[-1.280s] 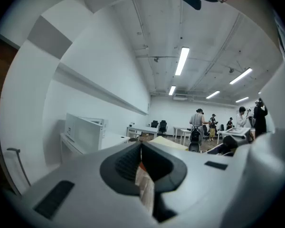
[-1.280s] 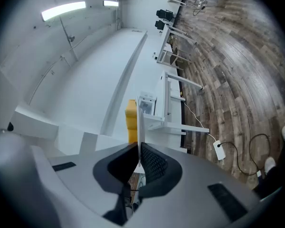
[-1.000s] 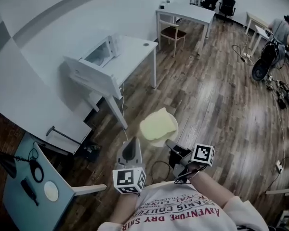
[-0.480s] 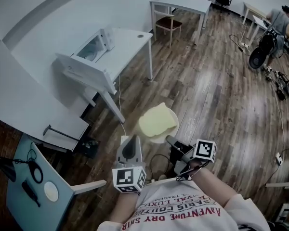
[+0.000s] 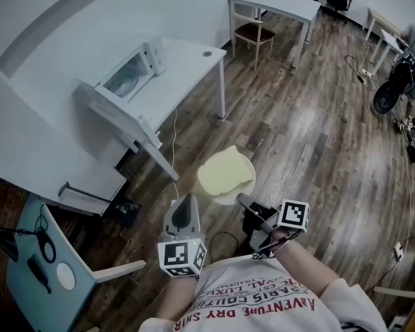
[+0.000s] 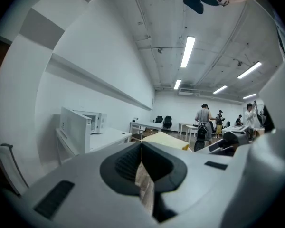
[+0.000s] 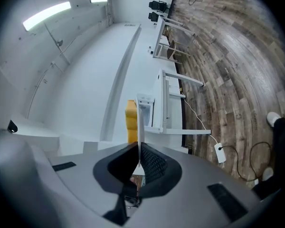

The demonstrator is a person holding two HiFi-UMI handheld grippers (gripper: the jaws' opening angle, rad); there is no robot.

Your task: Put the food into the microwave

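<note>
A dark wood-plank floor fills the head view, with a long white table at ten o'clock in the picture. On it stands a boxy white microwave, its door swung open toward the person. It shows again at nine o'clock in the left gripper view.

A round white plate hangs over the floor at the middle of the head view, well apart from the table, with the microwave at about ten o'clock from it. A pale yellow flat slab of food lies on it and covers most of it.

The right gripper sits at the plate's five o'clock edge. In its own view the jaws are pinched on the plate's rim, which runs edge-on straight up toward twelve o'clock, with the food on the plate's left face.

The left gripper is just beside the plate at its eight o'clock and clear of it. Its jaws are pressed together with nothing between them, and the food shows beyond its tips at about one o'clock.
</note>
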